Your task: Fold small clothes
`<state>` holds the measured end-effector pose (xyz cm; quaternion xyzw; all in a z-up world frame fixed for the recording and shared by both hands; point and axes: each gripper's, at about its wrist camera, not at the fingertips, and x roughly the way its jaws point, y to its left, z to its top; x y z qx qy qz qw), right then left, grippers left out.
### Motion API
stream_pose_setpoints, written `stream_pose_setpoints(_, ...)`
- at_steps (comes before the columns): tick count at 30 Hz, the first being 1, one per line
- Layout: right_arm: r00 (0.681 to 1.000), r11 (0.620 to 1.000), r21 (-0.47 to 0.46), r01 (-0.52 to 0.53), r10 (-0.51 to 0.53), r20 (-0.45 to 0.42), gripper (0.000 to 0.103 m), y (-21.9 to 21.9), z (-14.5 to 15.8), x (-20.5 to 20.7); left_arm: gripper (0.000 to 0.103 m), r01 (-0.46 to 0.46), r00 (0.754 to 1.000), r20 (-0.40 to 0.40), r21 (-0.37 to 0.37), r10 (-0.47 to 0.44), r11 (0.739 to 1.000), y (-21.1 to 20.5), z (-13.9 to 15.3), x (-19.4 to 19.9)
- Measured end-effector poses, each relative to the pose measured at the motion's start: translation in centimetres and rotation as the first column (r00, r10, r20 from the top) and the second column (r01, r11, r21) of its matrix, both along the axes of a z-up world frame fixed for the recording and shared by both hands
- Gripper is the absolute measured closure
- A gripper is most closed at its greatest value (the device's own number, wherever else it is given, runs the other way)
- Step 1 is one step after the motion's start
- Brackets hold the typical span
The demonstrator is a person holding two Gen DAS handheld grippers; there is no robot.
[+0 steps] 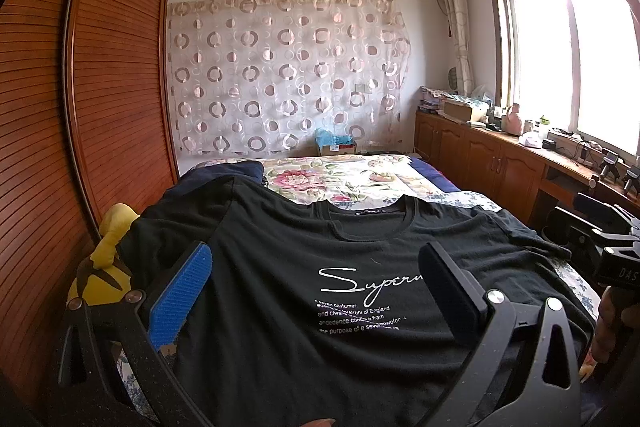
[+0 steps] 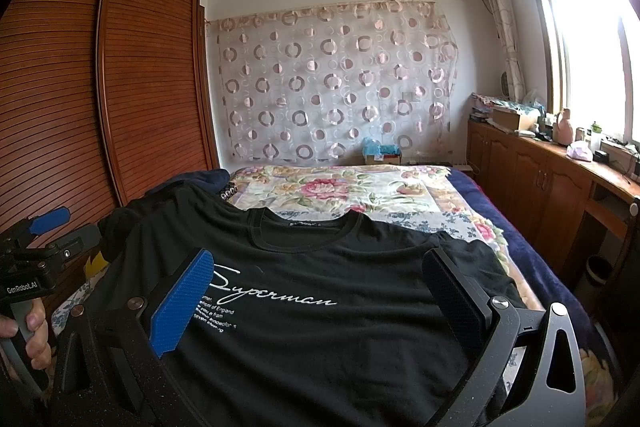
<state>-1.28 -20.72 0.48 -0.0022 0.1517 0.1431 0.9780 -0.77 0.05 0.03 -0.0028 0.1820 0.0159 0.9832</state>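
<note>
T-shirt (image 1: 304,291): black, spread flat and face up on the bed (image 1: 360,175), collar toward 12 o'clock; white script and small print on the chest.
Left gripper (image 1: 316,279): jaws spread wide, nothing between them; hovers over the shirt's chest, blue pad at 9 o'clock, dark pad at 3 o'clock.
Right gripper (image 2: 320,287): jaws likewise wide apart and empty, above the print; blue pad at 9 o'clock.
Hand (image 2: 34,331): wraps the left gripper's handle, seen at 8 o'clock in the right wrist view.
Yellow plush toy (image 1: 102,271): at the shirt's 9 o'clock edge, beside the wardrobe (image 1: 80,87).
Bed cover: floral, bare beyond the collar toward 12 o'clock.
Wooden cabinets (image 2: 532,179): at 3 o'clock under the window, top cluttered.
</note>
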Motion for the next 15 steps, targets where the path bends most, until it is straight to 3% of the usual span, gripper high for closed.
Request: stream_pose_setpoints(15, 1.000, 1.000, 0.000, 0.000, 0.000, 0.001, 0.000, -0.04, -0.02, 0.14, 0.000, -0.001, 1.000, 0.002, 0.001, 0.001, 1.000, -0.06, 0.06, -0.01)
